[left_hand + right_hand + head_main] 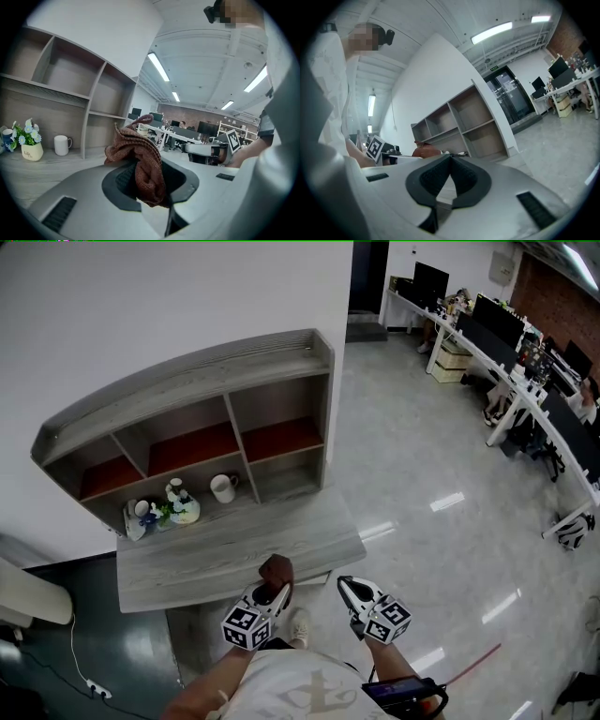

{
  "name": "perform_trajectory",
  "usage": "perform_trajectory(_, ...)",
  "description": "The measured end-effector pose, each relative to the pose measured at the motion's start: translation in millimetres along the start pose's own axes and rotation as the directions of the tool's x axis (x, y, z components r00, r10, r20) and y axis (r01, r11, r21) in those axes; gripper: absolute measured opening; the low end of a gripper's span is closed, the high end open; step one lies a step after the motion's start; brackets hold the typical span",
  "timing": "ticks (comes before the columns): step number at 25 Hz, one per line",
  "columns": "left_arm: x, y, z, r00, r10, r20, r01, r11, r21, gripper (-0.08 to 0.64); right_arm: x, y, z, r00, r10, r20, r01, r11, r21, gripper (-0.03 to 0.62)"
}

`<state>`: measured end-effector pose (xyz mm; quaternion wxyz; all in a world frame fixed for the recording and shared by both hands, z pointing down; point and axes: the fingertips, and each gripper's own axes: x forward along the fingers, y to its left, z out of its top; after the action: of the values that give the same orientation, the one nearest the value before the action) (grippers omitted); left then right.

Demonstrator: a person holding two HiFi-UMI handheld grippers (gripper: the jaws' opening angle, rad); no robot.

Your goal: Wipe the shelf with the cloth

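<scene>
The left tongs (271, 585) grip a bunched brown cloth (276, 568) at the lower centre of the head view, just over the front edge of the grey bench (300, 538) under the shelf (234, 381). The right tongs (351, 589), just to the right, are closed on nothing. Wiping looks barely begun: the cloth is only at the bench's edge, and the compartments above and the area around the mug (223, 488) and vase (183, 508) remain.

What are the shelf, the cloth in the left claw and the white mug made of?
The shelf looks like matte grey wood-grain laminate, streaky grain showing. The cloth is reddish-brown woven textile, ribbed and crumpled. The mug seems glazed ceramic, smooth plain white; plastic possible.
</scene>
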<state>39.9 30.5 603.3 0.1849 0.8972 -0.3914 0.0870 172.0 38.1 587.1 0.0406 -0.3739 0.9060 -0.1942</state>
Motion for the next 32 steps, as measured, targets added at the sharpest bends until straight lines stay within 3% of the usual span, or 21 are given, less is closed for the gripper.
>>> perform_trajectory(17, 88.3, 50.4, 58.3, 0.997, -0.073, 0.001, 0.073, 0.997, 0.009, 0.101, 54.7, -70.3, 48.1, 0.998, -0.064, 0.020, 0.064, 0.998, -0.009, 0.005)
perform_trajectory(32, 119.8, 87.9, 75.4, 0.996, -0.084, -0.024, 0.085, 0.996, 0.035, 0.101, 88.7, -102.3, 63.8, 0.993, -0.103, 0.052, 0.103, 0.995, 0.002, 0.005)
